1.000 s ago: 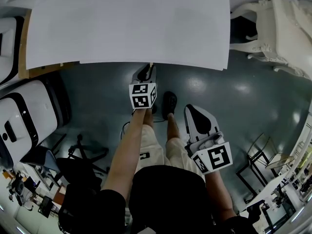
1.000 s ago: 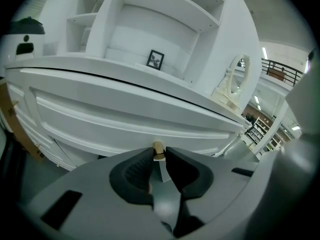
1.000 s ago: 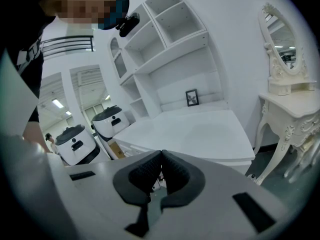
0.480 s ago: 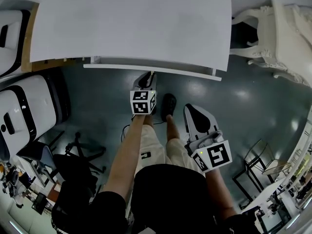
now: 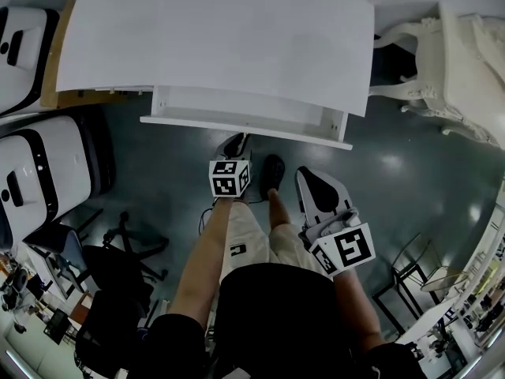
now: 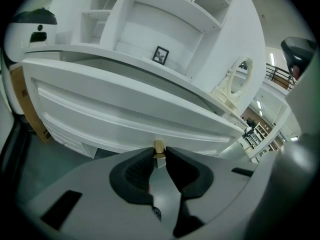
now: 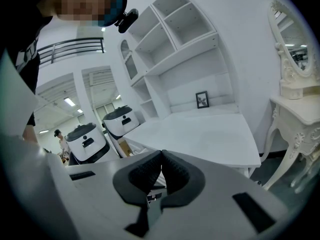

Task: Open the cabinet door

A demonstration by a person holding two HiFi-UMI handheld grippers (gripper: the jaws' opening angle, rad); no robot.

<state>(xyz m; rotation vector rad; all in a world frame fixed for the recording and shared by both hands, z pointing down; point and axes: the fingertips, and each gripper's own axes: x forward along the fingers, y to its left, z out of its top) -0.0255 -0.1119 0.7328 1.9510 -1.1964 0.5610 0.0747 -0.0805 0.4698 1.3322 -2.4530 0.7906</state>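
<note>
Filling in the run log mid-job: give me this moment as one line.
left gripper: shut on knob | drawer: partly out of desk | right gripper: shut, empty, away from desk

Black short-sleeved top (image 5: pixel 268 314), pale shorts (image 5: pixel 252 239) with a small black mark, black shoe (image 5: pixel 273 168). Left gripper (image 5: pixel 235 142) and right gripper (image 5: pixel 306 176): pale grey shells, black ribbed pads (image 6: pixel 135 171), each carrying a cube (image 5: pixel 230 178) of black-and-white square markers.
</note>
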